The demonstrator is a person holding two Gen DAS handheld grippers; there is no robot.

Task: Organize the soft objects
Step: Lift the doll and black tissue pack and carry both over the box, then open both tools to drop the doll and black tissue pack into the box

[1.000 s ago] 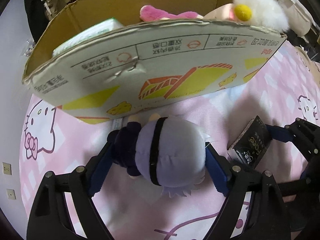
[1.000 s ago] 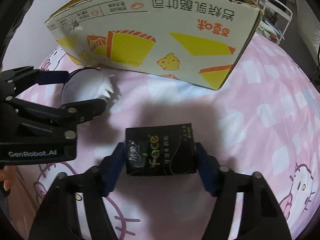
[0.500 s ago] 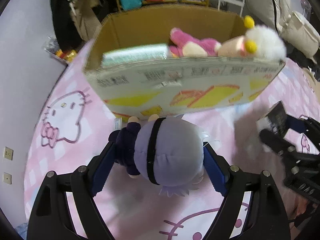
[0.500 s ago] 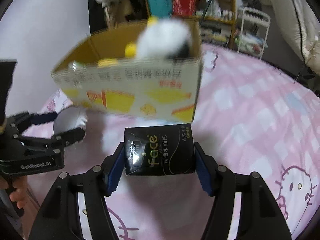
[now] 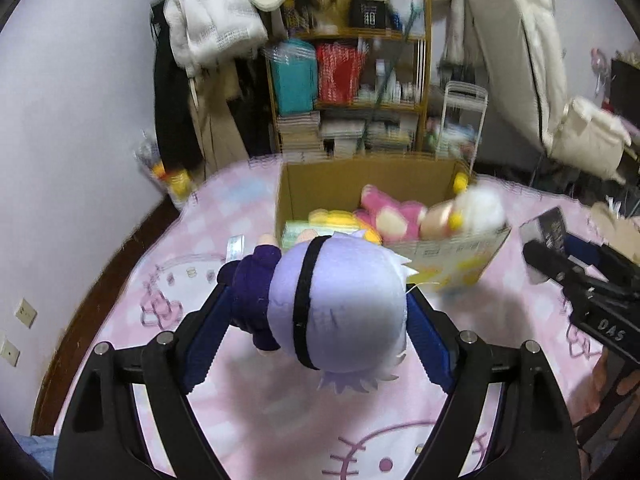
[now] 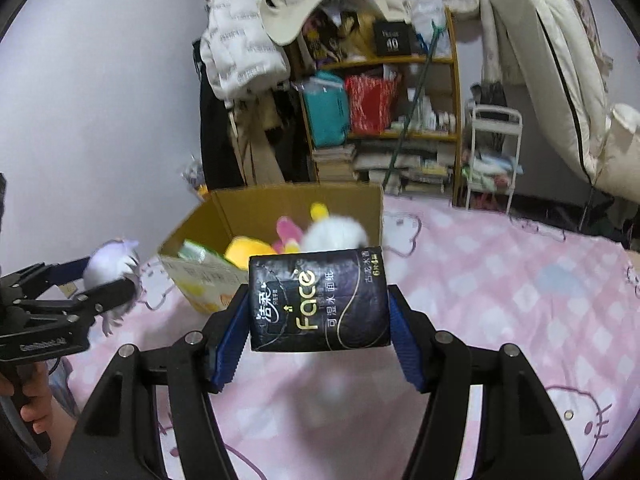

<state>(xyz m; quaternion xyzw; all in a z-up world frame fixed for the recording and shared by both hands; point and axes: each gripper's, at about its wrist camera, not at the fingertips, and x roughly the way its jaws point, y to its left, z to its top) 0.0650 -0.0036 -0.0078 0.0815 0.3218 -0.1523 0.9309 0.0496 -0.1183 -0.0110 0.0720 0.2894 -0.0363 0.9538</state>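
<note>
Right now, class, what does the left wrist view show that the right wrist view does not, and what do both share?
Only the left wrist view shows the back of the plush doll, with its black band and dark purple body, gripped in the left gripper. Only the right wrist view shows the printed face of the black tissue pack, clamped in the right gripper, and a hand on the other gripper's handle. Both show the open cardboard box holding soft toys, the pink bedspread and the cluttered shelf.
</note>
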